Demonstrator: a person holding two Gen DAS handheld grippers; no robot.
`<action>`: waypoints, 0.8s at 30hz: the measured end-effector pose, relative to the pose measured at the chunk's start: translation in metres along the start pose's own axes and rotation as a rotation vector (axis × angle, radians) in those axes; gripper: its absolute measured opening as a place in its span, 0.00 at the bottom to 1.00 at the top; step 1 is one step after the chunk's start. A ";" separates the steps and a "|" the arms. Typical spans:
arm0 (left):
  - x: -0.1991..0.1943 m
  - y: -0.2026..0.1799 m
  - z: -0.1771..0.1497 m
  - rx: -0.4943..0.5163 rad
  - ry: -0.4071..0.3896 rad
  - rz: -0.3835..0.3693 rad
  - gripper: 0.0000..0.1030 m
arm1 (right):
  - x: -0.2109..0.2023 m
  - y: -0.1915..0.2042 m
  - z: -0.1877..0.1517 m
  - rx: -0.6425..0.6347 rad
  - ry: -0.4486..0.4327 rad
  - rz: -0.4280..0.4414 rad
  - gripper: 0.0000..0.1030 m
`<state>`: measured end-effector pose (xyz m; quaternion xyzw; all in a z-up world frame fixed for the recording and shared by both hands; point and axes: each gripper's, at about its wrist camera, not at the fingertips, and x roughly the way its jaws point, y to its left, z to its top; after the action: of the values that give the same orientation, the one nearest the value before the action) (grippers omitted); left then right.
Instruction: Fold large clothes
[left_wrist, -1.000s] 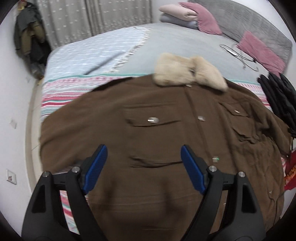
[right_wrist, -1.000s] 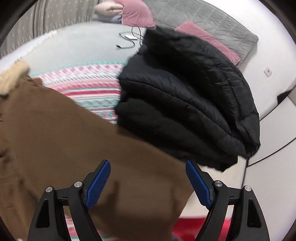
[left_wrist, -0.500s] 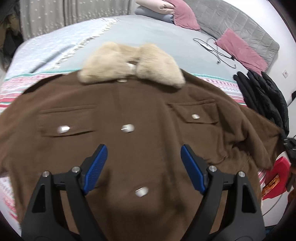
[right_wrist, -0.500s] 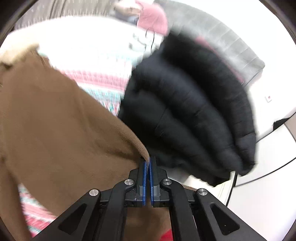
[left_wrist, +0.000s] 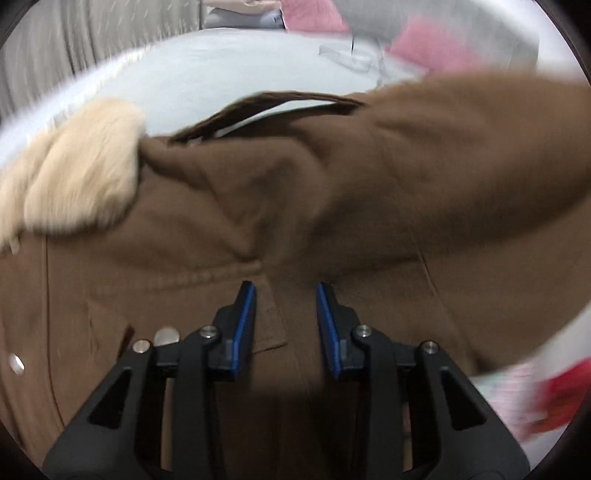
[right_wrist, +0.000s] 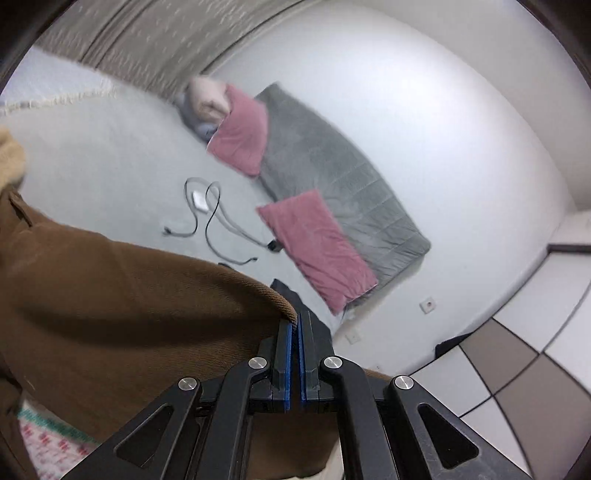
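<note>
A brown coat (left_wrist: 184, 240) with a cream fur collar (left_wrist: 81, 177) lies front up on the bed. My left gripper (left_wrist: 285, 295) hovers over the coat's shoulder seam beside the chest pocket. Its jaws are closing and stand partly apart, with coat cloth below and between them and the pads not pressing. My right gripper (right_wrist: 294, 321) is shut on the ribbed edge of the coat's sleeve (right_wrist: 258, 291). The sleeve (left_wrist: 461, 166) is raised off the bed and sweeps across the right of the left wrist view. The picture there is blurred.
The grey bed sheet (right_wrist: 110, 147) stretches behind the coat, with a charger and cables (right_wrist: 207, 210) on it. Pink pillows (right_wrist: 317, 243) lean on a grey quilted headboard (right_wrist: 332, 166). A black jacket (right_wrist: 286, 290) peeks from behind the lifted sleeve. A patterned blanket (right_wrist: 48, 443) lies under the coat.
My left gripper swept right across the coat to its shoulder and its jaws narrowed. My right gripper shut on the sleeve's edge, then lifted it and tilted up toward the headboard.
</note>
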<state>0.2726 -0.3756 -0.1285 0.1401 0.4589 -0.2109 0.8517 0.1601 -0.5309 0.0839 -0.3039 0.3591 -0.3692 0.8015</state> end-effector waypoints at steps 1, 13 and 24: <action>0.001 -0.012 -0.003 0.064 -0.047 0.070 0.39 | 0.009 0.012 0.004 -0.023 0.028 0.010 0.01; -0.049 0.034 -0.028 0.080 -0.056 -0.134 0.61 | 0.035 -0.076 -0.033 0.416 0.034 0.269 0.75; -0.076 0.055 -0.035 0.035 -0.130 -0.317 0.76 | 0.099 -0.103 -0.114 0.620 0.231 0.446 0.85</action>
<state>0.2367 -0.2951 -0.0807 0.0669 0.4153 -0.3592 0.8331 0.0768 -0.6921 0.0628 0.0814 0.3758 -0.3087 0.8700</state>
